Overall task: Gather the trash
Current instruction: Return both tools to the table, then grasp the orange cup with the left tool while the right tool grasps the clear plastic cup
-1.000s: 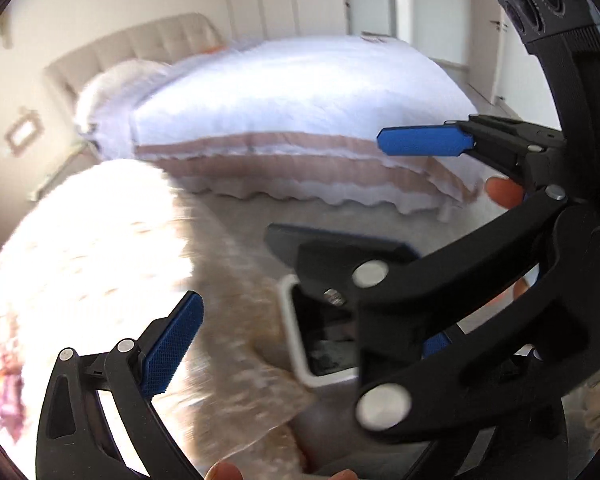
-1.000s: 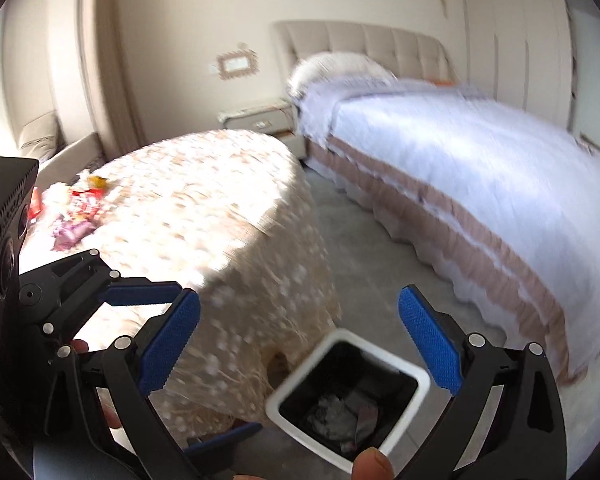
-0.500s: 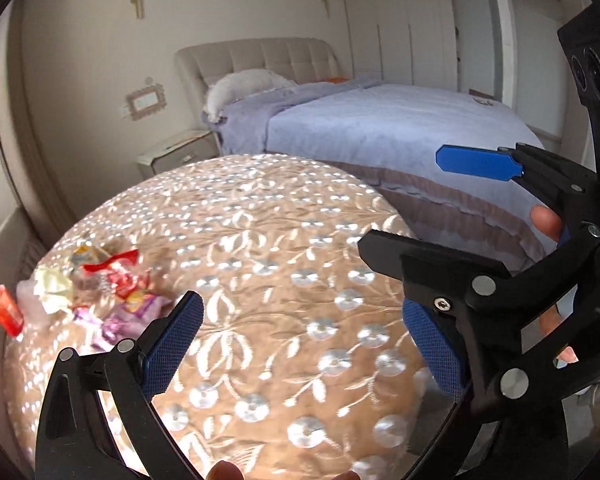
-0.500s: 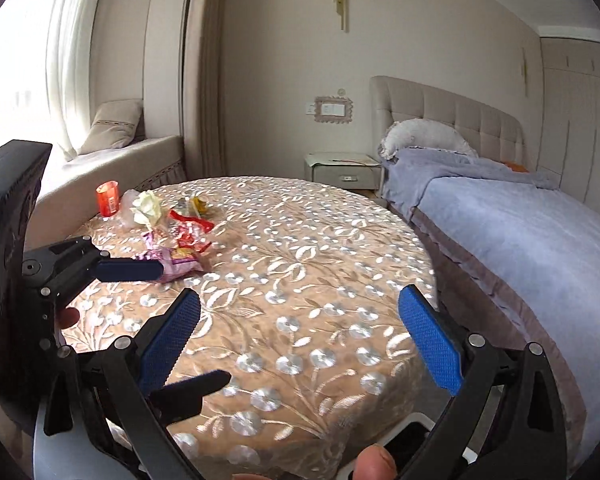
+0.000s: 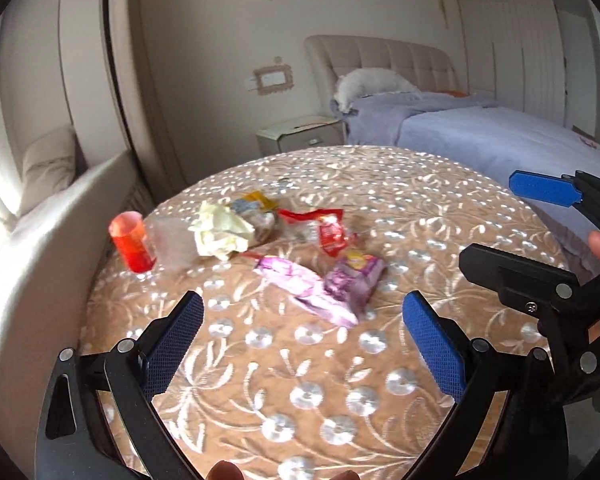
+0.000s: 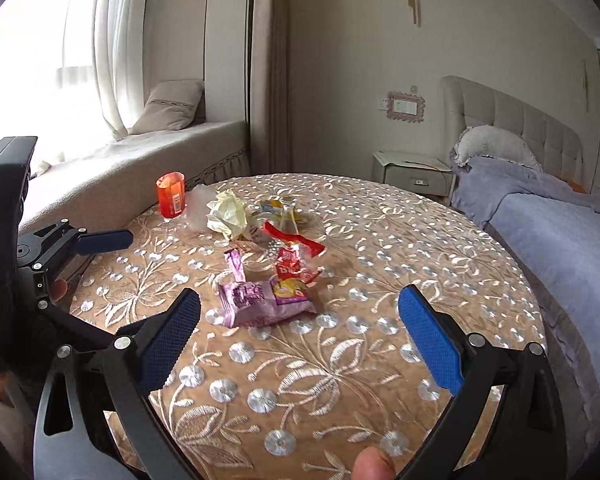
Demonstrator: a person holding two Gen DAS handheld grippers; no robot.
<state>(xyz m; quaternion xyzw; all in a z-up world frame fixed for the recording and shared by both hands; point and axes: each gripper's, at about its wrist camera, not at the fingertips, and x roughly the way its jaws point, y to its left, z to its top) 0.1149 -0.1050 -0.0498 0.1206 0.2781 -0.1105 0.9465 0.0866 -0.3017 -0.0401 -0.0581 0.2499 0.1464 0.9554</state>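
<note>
Both jaws spread, empty; purple wrapper (image 6: 260,304) on table (image 6: 380,240)

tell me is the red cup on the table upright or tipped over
Upright. The red cup stands on its base at the table's far edge, its open rim facing up, beside the crumpled paper.

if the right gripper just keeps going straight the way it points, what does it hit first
Most likely the purple snack wrapper, which lies just ahead, between the right gripper's open fingers and slightly left of centre. Depth is unclear, so it might touch the tablecloth first.
</note>
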